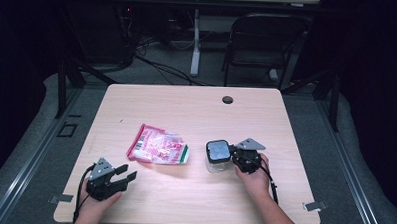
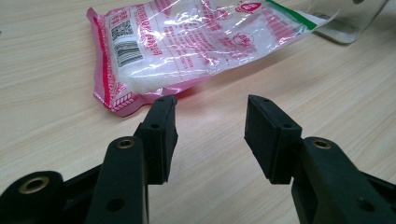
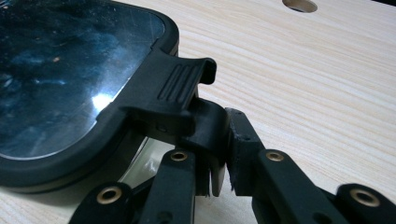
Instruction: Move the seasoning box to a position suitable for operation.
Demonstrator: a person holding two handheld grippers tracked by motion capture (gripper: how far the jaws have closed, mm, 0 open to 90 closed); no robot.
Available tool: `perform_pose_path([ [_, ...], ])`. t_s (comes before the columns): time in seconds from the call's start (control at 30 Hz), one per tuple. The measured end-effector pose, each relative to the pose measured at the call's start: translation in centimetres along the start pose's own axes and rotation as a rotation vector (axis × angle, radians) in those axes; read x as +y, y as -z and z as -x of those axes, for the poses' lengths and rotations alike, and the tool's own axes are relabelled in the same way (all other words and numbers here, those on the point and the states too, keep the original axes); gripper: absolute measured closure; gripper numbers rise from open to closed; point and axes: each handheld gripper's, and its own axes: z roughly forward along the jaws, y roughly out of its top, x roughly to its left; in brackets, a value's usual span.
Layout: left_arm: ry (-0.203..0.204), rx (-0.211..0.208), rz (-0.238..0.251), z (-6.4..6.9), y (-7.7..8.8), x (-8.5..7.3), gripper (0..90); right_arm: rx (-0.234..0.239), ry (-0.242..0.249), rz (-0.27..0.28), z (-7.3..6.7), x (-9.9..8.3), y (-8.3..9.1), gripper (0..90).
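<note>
A clear square jar [image 1: 217,162] with a black-rimmed lid [image 3: 70,70] stands right of the table's middle. My right gripper [image 3: 215,154] is at its right side, its jaws closed on the lid's black hinged latch [image 3: 180,88]; in the high view this gripper [image 1: 233,154] touches the jar. A pink and clear bag of white grains [image 1: 158,146] lies flat left of the jar. My left gripper [image 1: 127,172] rests near the front left of the table, open, pointing at the bag [image 2: 187,42] with a gap of bare wood between; nothing sits between its pads [image 2: 161,130].
The wooden table [image 1: 196,107] has a round cable hole [image 1: 228,99] near its far edge. A dark folding chair [image 1: 261,39] and a desk leg stand on the floor beyond the table. The jar's base [image 2: 345,23] peeks in past the bag's far end.
</note>
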Motion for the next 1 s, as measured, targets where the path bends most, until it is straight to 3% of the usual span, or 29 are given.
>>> perform_pose_path([
  [0.37,0.001,0.001,0.002,0.0,0.0,0.0,53.6,-0.012,-0.047,0.026,0.2,0.0,-0.1,82.9],
  [0.6,-0.001,0.002,0.005,0.0,0.1,0.0,53.6,-0.02,-0.044,0.039,0.1,0.1,0.2,82.7],
  [0.77,-0.002,0.001,0.007,0.0,0.1,0.0,53.6,-0.006,-0.083,0.077,0.3,0.2,0.5,82.8],
  [1.0,-0.015,-0.008,0.008,0.4,0.0,0.3,53.7,0.002,-0.071,0.078,0.0,0.2,1.0,82.8],
])
